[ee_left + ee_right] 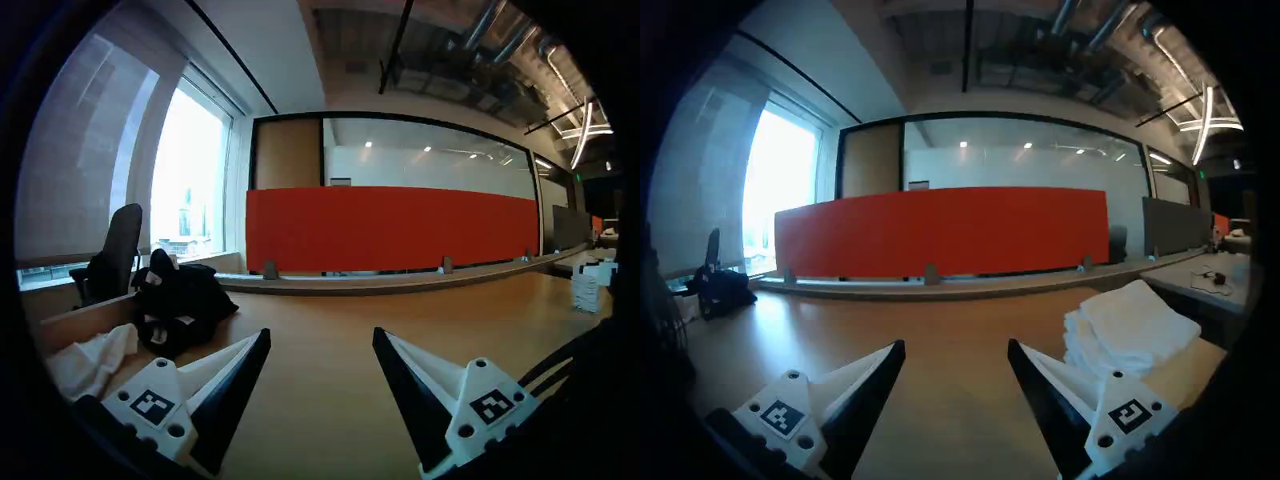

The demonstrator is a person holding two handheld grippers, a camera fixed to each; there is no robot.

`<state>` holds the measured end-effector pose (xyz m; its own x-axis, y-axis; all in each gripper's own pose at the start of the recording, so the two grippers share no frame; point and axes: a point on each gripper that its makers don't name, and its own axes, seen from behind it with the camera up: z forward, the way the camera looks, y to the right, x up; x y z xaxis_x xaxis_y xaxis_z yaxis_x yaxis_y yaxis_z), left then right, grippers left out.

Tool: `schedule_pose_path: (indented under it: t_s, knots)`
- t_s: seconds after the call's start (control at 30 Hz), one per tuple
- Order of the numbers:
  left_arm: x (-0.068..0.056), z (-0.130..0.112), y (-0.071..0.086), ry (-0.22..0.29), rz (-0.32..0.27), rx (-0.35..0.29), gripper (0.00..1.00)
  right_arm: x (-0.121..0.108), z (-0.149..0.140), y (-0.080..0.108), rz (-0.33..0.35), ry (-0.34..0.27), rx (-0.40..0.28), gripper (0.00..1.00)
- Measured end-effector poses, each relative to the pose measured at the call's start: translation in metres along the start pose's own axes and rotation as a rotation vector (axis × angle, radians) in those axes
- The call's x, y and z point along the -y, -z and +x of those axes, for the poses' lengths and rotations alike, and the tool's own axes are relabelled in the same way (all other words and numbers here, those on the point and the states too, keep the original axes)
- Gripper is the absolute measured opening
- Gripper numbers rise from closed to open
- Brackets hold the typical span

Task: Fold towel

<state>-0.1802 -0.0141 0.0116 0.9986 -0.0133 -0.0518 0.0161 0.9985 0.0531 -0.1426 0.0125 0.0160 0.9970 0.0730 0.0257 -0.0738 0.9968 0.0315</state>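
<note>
A stack of folded white towels (1128, 328) rests on the wooden table (960, 336) to the right of my right gripper (956, 356), which is open and holds nothing. The same stack (588, 288) appears far right in the left gripper view. My left gripper (322, 344) hovers open over the bare wooden table (336, 320), empty. A crumpled white cloth (88, 360) lies at the table's left edge, just beyond my left finger.
A pile of black clothing or bags (180, 308) sits on the table's far left, next to an office chair (112, 256). A red divider panel (392, 228) runs along the table's back edge. Another desk with cables (1208, 280) stands at the right.
</note>
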Motion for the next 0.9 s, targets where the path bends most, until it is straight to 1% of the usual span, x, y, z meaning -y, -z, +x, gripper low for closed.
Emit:
schedule_pose_path:
  t_s: [0.4,0.6,0.9]
  knots:
    - [-0.0002,-0.0001,0.0002,0.0,0.0,0.0,0.94,0.0002,0.0014,0.0015,-0.012,0.001,-0.015,0.99]
    - [-0.0001,0.0,0.0002,0.0,0.0,0.0,0.94,0.0027,-0.0016,0.003,-0.01,0.018,-0.022,0.99]
    - [-0.0007,-0.0001,0.0004,0.0,0.0,0.0,0.94,0.0063,0.0028,0.0062,-0.015,0.044,-0.045,0.99]
